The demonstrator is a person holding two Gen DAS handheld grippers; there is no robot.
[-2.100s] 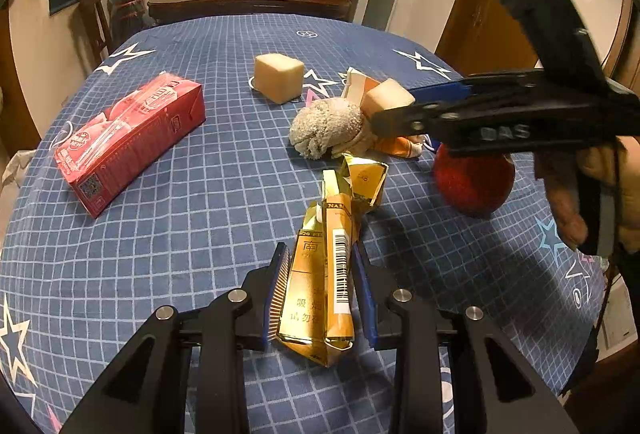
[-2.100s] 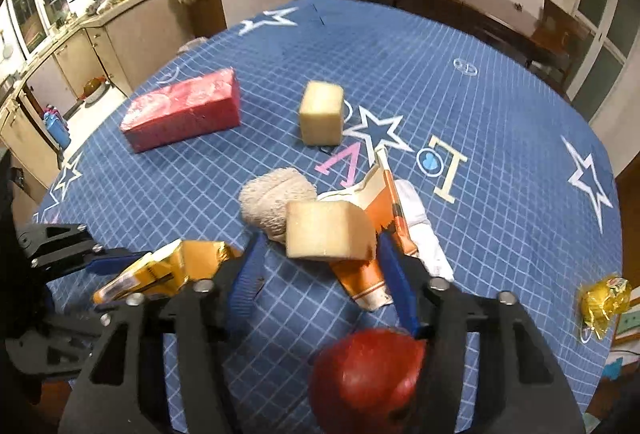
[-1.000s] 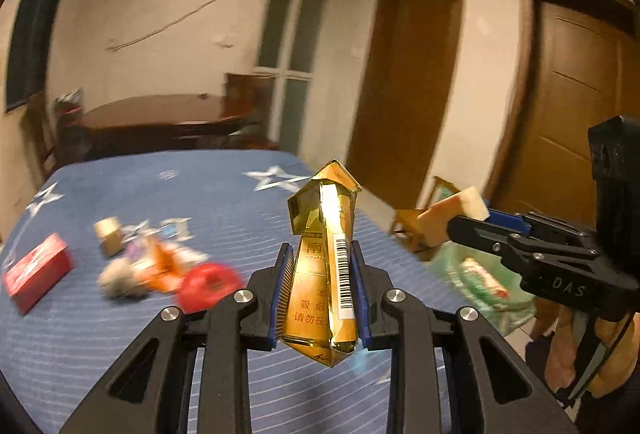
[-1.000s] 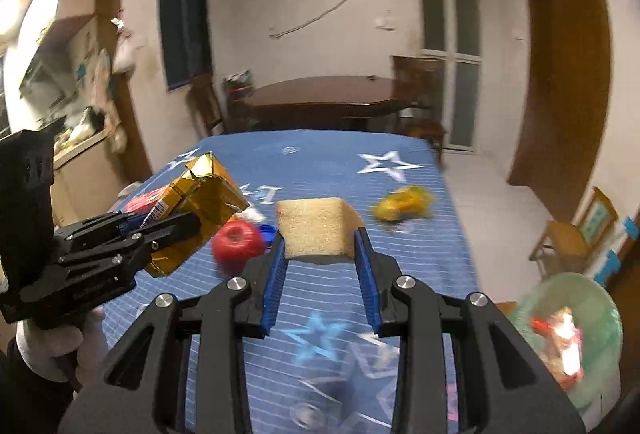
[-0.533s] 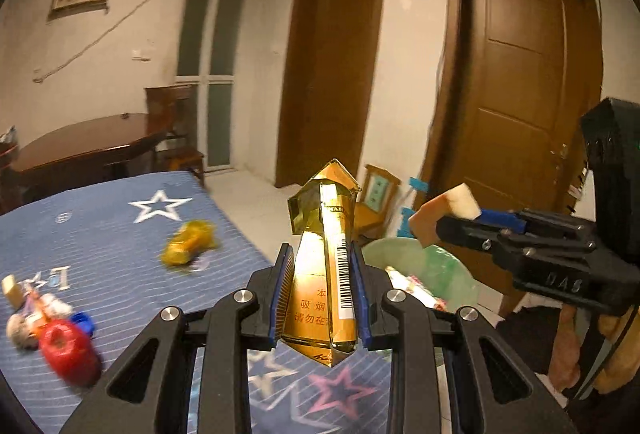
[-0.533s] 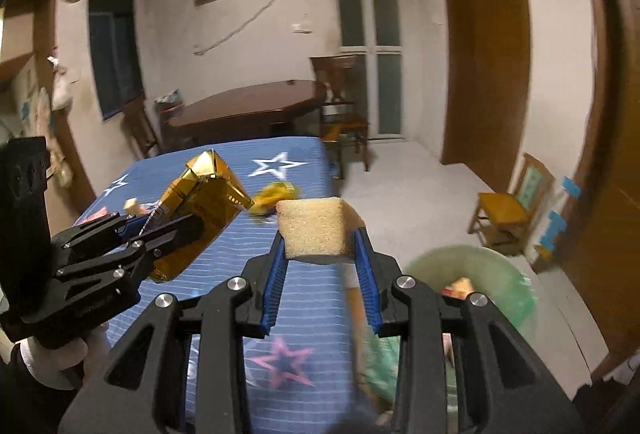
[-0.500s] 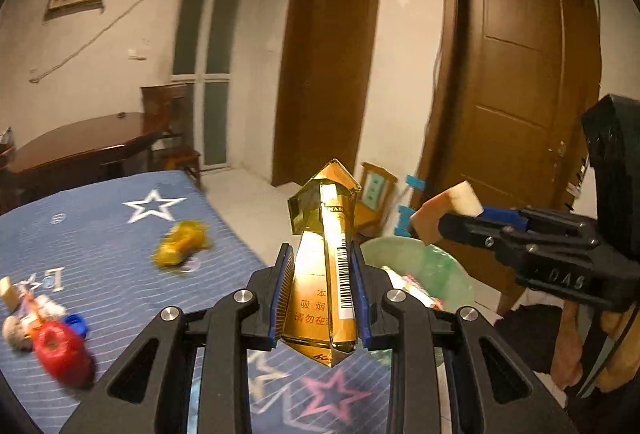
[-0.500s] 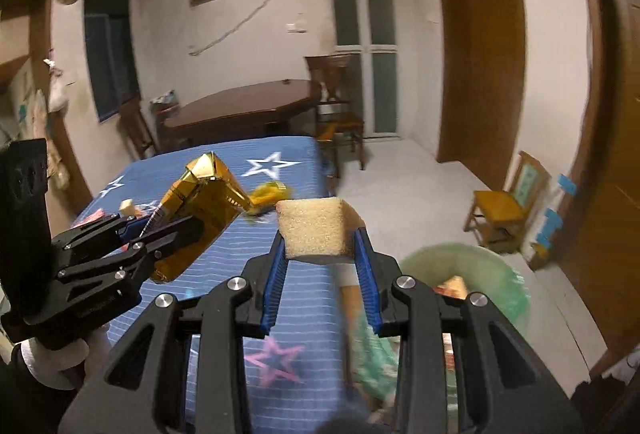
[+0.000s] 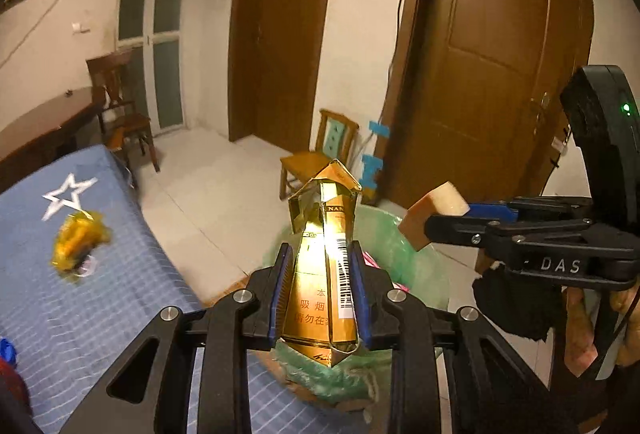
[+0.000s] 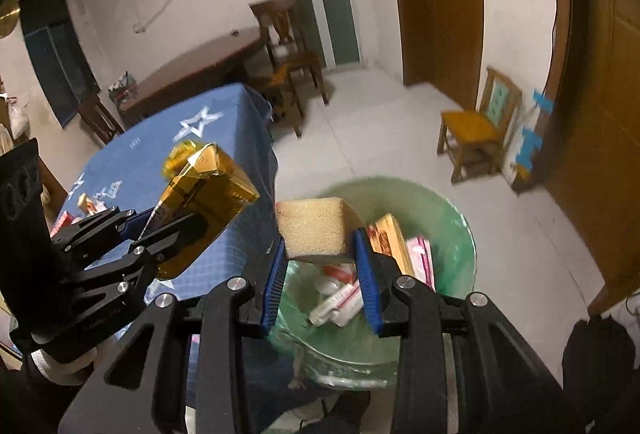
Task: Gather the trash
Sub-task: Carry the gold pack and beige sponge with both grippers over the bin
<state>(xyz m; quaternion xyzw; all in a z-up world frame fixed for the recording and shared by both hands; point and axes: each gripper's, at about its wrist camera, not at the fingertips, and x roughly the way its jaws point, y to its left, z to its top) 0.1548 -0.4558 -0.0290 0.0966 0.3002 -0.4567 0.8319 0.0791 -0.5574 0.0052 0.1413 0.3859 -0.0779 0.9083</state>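
Far left: table (image 9: 120, 298) under a blue star-print cloth, a crumpled yellow wrapper (image 9: 78, 242) lying on it near the edge. Left gripper (image 9: 320, 298): jaws narrowly parted and clamped on a crushed gold cigarette pack (image 9: 324, 274), pack upright, barcode facing the camera, held in the air past the table edge over the near rim of a green-lined trash bin (image 10: 452, 234). Right gripper (image 10: 320, 274): jaws likewise pinching a tan sponge block (image 10: 312, 230), directly above the bin's opening. Bin sits on the tiled floor just beside the table, holding cartons and wrappers. Small wooden chair (image 10: 476, 133) against the wall at far right.
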